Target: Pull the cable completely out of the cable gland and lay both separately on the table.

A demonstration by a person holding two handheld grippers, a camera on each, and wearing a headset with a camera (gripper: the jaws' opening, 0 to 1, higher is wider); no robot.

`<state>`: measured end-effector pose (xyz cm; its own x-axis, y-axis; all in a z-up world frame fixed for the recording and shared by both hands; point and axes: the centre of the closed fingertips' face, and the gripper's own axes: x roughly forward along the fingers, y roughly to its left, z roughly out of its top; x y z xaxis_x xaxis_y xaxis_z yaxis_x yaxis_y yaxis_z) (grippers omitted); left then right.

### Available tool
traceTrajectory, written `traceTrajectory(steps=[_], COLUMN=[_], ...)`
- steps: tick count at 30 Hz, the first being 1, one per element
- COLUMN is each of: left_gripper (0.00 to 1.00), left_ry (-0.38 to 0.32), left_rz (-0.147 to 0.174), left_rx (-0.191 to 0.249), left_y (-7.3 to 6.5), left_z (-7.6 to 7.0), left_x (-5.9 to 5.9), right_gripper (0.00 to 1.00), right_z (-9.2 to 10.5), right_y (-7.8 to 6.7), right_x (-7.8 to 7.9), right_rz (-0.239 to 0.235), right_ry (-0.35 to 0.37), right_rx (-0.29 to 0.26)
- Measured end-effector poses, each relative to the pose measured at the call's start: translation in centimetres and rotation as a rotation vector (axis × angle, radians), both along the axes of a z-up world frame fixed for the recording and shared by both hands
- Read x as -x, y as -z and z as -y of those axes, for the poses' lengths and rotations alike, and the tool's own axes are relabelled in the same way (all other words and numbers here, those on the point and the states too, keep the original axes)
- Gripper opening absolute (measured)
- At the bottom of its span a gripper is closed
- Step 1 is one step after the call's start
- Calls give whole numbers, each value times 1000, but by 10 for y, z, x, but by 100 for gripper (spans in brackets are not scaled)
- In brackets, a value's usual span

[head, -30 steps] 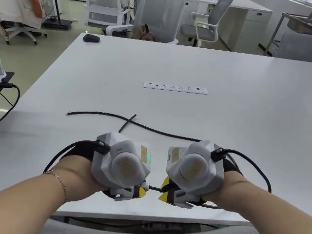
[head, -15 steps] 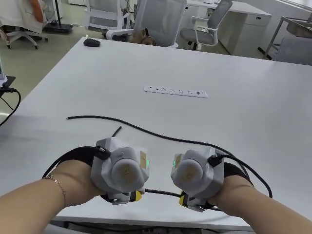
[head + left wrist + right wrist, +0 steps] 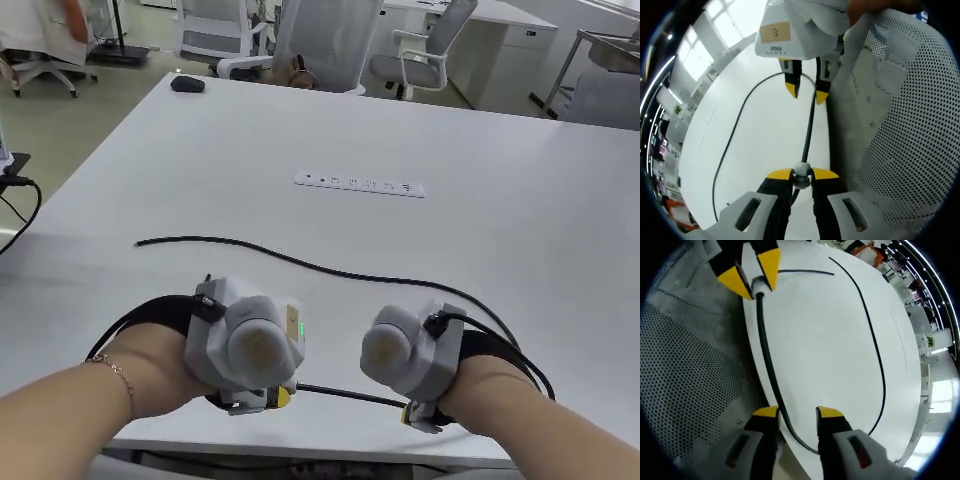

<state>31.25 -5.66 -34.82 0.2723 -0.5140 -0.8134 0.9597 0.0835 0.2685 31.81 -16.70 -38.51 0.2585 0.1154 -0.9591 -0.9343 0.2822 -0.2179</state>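
Though half-hidden, gland (image 3: 801,171) in L hand-held gripper (image 3: 801,175)

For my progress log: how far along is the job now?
Nothing is finished yet. The left gripper is shut on the gland; the cable, not yet out, runs from it between the jaws of the open right gripper. Left: pull the cable free, then lay both apart on the table.

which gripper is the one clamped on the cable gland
The left gripper: its jaws pinch the grey cable gland. The right gripper has its jaws apart, the black cable running between them.
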Motion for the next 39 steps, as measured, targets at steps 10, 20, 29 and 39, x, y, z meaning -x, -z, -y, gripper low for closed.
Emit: traceTrajectory(steps=[10, 20, 29, 39], left_gripper=[15, 15, 15, 15], left_ry=[7, 23, 10, 1], left_rz=[1, -7, 1, 3], left_rx=[9, 14, -2, -4], left_y=[-2, -1, 0, 0], left_z=[3, 6, 2, 0], left_x=[2, 5, 1, -1], right_gripper=[23, 4, 4, 4], right_z=[-81, -82, -64, -19], right_y=[-29, -33, -22, -3], right_x=[25, 21, 15, 7], right_rz=[-37, -16, -15, -22], right_ry=[-201, -195, -156, -54], right_rx=[-349, -375, -281, -70])
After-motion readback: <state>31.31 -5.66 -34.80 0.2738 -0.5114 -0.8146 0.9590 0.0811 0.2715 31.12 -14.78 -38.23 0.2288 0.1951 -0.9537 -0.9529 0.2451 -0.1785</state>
